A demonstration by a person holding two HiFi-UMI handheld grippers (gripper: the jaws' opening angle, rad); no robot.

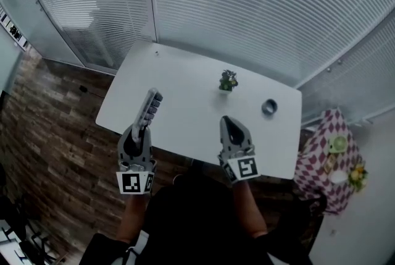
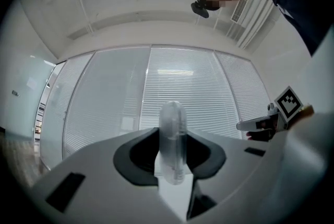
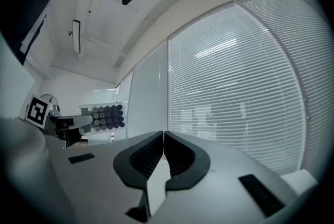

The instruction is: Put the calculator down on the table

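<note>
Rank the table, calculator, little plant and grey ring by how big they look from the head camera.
1. table
2. calculator, though it is held up nearer the camera and seen edge-on, so this is unsure
3. plant and ring: about alike

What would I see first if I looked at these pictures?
First you'd spot the calculator sticking out of the left tool, gripped on its thin edge over the near left part of the white table. Beside it, the right tool is shut with nothing in it. A little green plant stands farther back on the table.
</note>
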